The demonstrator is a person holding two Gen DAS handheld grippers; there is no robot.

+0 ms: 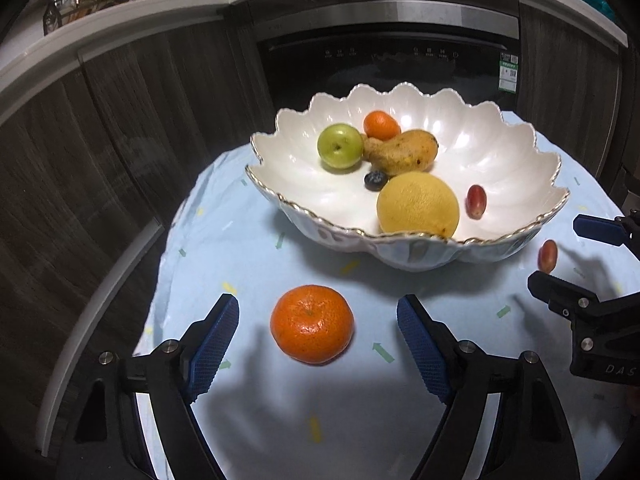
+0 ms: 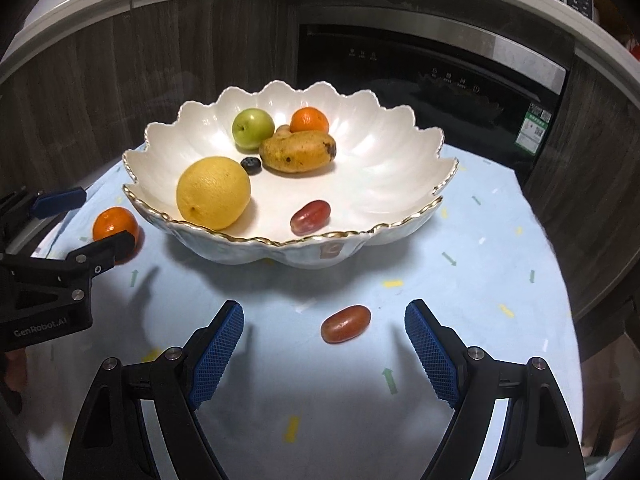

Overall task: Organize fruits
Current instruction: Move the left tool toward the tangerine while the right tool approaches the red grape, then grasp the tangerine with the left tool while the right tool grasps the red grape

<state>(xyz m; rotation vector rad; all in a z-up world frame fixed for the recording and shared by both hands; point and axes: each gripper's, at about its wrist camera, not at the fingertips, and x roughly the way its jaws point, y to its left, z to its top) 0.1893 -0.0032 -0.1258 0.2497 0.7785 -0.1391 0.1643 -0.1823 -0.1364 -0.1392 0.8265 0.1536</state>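
Left wrist view: most fruit already in the scalloped bowl [image 1: 400, 236] at the far side of the tabletop [image 1: 256, 248] — green apple [image 1: 340, 146], small orange [image 1: 381, 125], mango [image 1: 404, 152], blueberry [image 1: 375, 180], lemon [image 1: 418, 205], one grape [image 1: 475, 201]. Still out near the left edge: a tangerine [image 1: 312, 323], framed by the left gripper [image 1: 318, 340], jaws apart, nothing held.

Right wrist view: loose grape [image 2: 345, 324] on the cloth before the bowl, between the spread, empty jaws of the right gripper [image 2: 324, 344]. Seemingly two pieces left to go.

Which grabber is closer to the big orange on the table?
Left. The left gripper has its open fingers on either side of the tangerine; the right gripper is off beside it, around the red grape.
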